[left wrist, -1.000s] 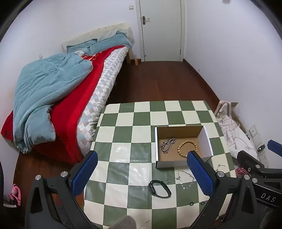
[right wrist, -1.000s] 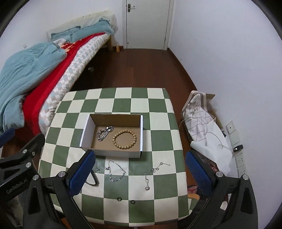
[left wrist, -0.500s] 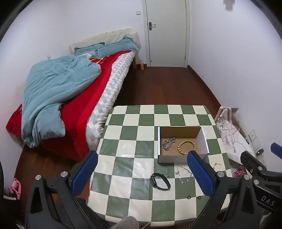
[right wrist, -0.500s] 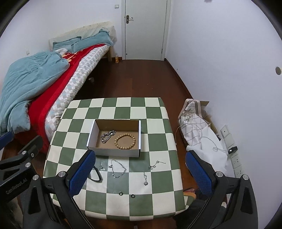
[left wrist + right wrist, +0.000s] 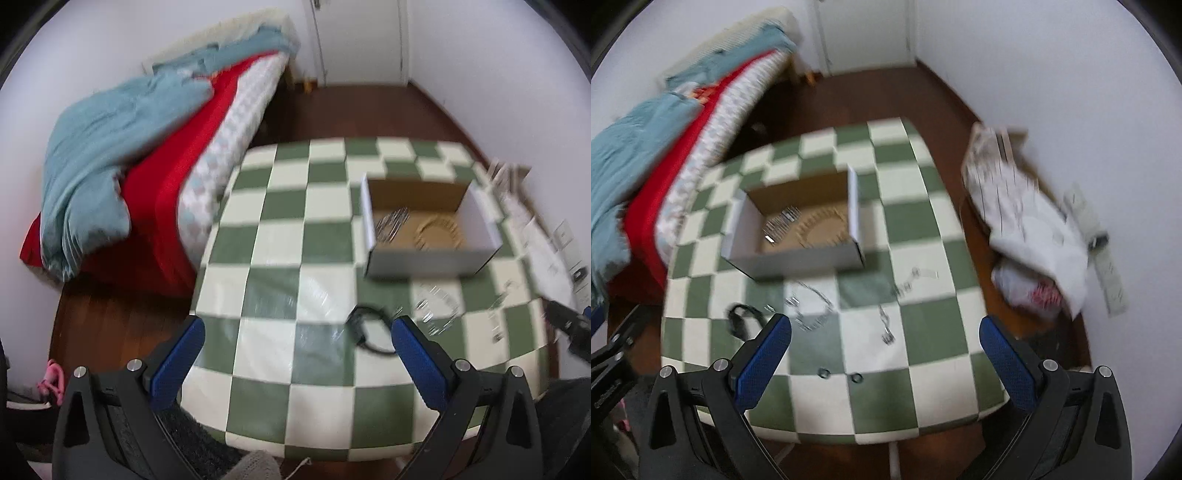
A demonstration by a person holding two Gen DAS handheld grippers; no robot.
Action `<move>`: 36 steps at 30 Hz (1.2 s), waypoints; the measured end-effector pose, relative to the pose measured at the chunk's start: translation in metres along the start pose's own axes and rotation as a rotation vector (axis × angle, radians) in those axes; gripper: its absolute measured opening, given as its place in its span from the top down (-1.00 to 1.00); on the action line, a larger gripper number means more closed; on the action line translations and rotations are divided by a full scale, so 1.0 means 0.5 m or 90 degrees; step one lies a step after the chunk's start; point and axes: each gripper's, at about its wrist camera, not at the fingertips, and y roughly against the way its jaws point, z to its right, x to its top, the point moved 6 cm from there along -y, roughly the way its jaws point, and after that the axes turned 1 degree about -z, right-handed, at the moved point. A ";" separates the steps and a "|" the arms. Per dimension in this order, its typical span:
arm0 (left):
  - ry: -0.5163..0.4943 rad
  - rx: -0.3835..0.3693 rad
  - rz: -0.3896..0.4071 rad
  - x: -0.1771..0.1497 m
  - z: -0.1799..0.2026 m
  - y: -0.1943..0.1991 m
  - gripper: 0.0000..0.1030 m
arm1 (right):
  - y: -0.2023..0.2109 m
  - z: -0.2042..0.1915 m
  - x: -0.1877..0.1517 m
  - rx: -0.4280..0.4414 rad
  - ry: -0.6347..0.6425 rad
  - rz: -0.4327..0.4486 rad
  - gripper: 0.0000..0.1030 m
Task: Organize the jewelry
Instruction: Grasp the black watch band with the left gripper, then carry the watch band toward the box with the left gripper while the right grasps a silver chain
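A cardboard box (image 5: 428, 258) with white outer walls stands on the green-and-white checked table (image 5: 280, 288). Inside it lie a silver chain bracelet (image 5: 391, 221) and a wooden bead bracelet (image 5: 439, 232). In front of the box, on the table, are a black band (image 5: 369, 332), a silver necklace (image 5: 812, 306), a small chain (image 5: 912, 280), a pendant (image 5: 886, 328) and two small dark rings (image 5: 824, 373). My left gripper (image 5: 298, 332) hangs open above the table's near side, by the black band. My right gripper (image 5: 885, 325) hovers wide over the pendant, its jaws closing, holding nothing.
A bed (image 5: 110, 147) with a red sheet and a blue quilt runs along the table's left side. White bags (image 5: 1027, 221) lie on the wooden floor right of the table, by a wall socket. A white door is at the far wall.
Both grippers have sunk toward the table, which now fills more of each view and is blurred. The right view has also rolled, so the table sits tilted in it.
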 end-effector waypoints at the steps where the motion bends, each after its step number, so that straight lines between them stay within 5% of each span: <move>1: -0.001 0.010 -0.016 -0.008 -0.002 -0.021 -1.00 | -0.024 0.010 -0.006 0.001 -0.010 -0.015 -0.74; 3: 0.001 0.016 -0.041 -0.018 -0.005 -0.056 -1.00 | -0.074 0.031 -0.021 0.013 -0.041 -0.048 -0.46; 8: 0.014 0.014 -0.090 -0.031 0.001 -0.129 -1.00 | -0.154 0.068 -0.042 0.013 -0.085 -0.088 -0.27; 15: 0.037 -0.031 -0.160 -0.043 0.039 -0.217 -0.96 | -0.179 0.066 -0.033 0.016 -0.083 -0.096 -0.26; 17: 0.032 -0.046 -0.169 -0.045 0.057 -0.234 -0.84 | -0.180 0.059 -0.027 0.018 -0.079 -0.095 -0.26; 22: 0.009 -0.086 -0.175 -0.053 0.094 -0.255 0.44 | -0.179 0.029 -0.016 0.037 -0.064 -0.096 -0.26; 24: -0.002 -0.097 -0.176 -0.056 0.104 -0.256 0.75 | -0.182 0.004 -0.013 0.057 -0.054 -0.100 -0.26; 31: -0.018 -0.076 -0.161 -0.073 0.080 -0.259 0.81 | -0.212 -0.105 0.001 0.093 0.005 -0.090 -0.26; 36: -0.018 -0.061 -0.158 -0.088 0.065 -0.265 0.81 | -0.264 -0.174 0.004 0.033 0.089 -0.082 -0.13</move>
